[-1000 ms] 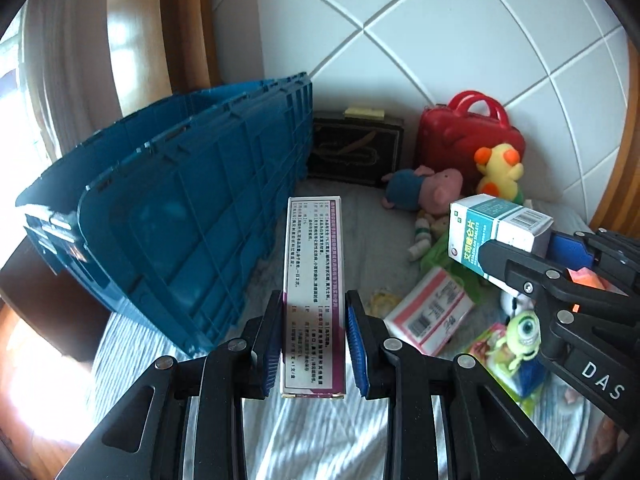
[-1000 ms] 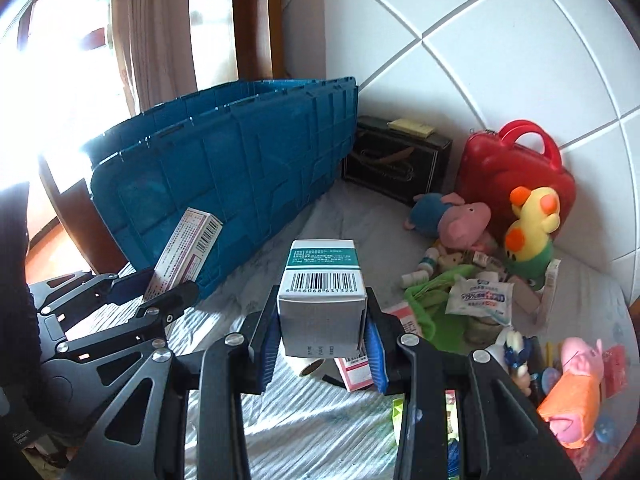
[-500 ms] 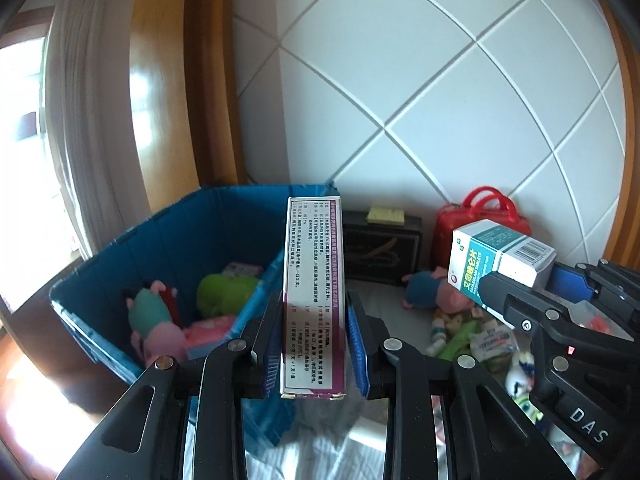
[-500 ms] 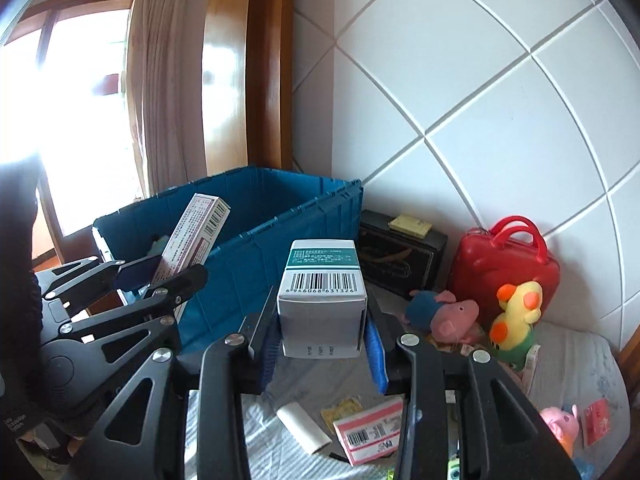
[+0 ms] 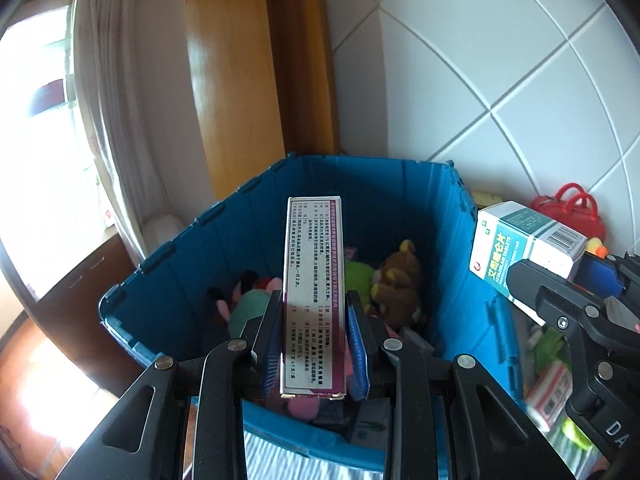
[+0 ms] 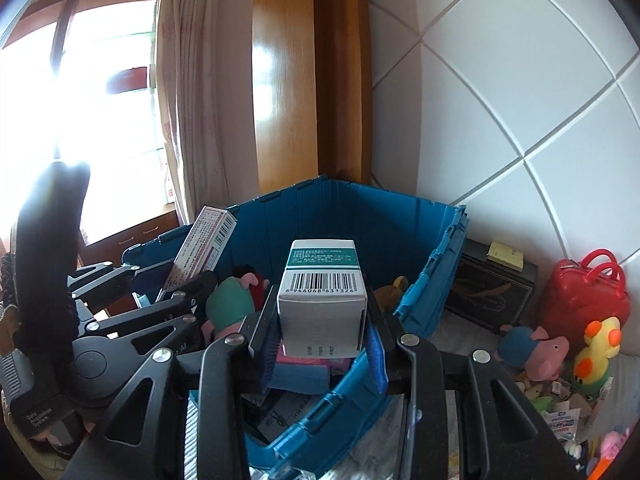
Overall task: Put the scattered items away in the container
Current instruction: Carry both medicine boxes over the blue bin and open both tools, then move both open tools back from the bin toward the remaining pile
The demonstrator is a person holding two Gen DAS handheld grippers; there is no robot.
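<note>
My left gripper is shut on a tall white-and-purple medicine box, held upright over the open blue crate. My right gripper is shut on a white-and-teal medicine box, also above the blue crate. Each gripper shows in the other's view: the right with its teal box, the left with its purple box. Plush toys lie inside the crate, among them a brown bear and a green-and-pink one.
Right of the crate, on the striped cloth, stand a black case, a red toy suitcase, a pig plush, a yellow duck plush and small packets. Tiled wall behind; curtain and window at left.
Both grippers have risen with their boxes and swung left, from low beside the crate's outer wall to above its open top. The crate's inside is now in view.
</note>
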